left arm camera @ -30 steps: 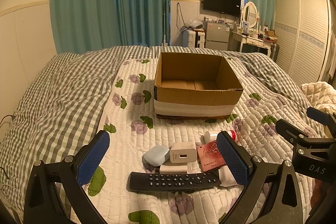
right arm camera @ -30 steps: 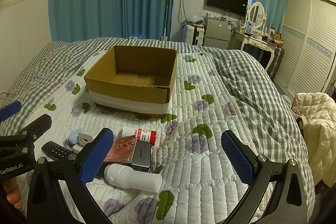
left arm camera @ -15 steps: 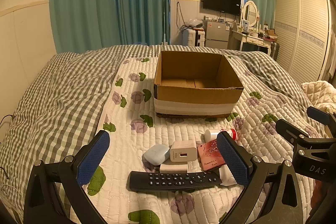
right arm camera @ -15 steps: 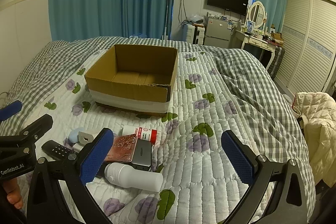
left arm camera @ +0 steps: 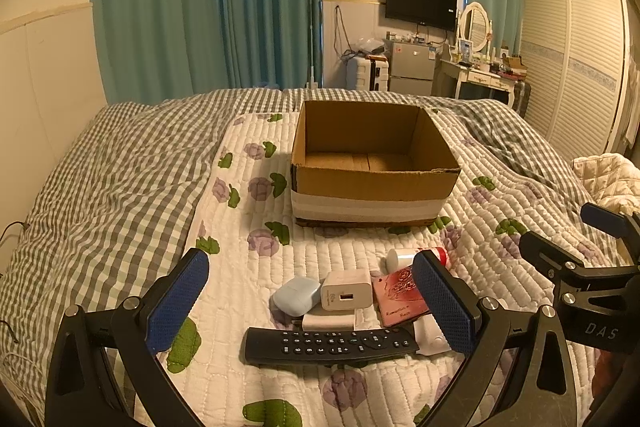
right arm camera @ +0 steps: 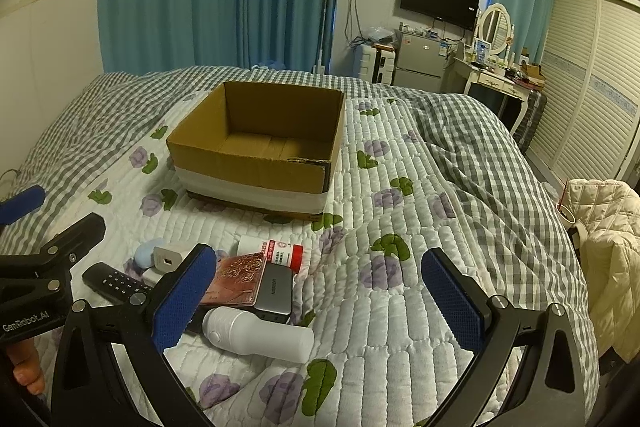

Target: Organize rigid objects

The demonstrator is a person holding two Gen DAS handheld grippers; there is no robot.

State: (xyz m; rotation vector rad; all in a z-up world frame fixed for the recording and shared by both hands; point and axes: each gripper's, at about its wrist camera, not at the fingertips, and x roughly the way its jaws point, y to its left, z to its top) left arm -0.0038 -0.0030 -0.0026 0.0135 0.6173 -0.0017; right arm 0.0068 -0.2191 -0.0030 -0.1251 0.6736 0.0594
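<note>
An empty open cardboard box (left arm camera: 372, 163) (right arm camera: 260, 151) stands on the bed. In front of it lie a black remote (left arm camera: 330, 345), a white charger (left arm camera: 346, 290), a pale blue case (left arm camera: 297, 295), a pink card box (left arm camera: 400, 301), a red-and-white bottle (right arm camera: 272, 251), a grey power bank (right arm camera: 275, 291) and a white bottle (right arm camera: 260, 334). My left gripper (left arm camera: 308, 305) is open and empty, hovering above the remote and charger. My right gripper (right arm camera: 320, 301) is open and empty, just right of the pile, above the white bottle.
The bed has a white flowered quilt (right arm camera: 400, 267) over a grey checked cover (left arm camera: 100, 187). A cream jacket (right arm camera: 604, 227) lies at the right edge. Wardrobe, dresser and small fridge stand beyond the bed.
Both views have drawn very slightly back or upward from the pile. Nothing was picked up or moved.
</note>
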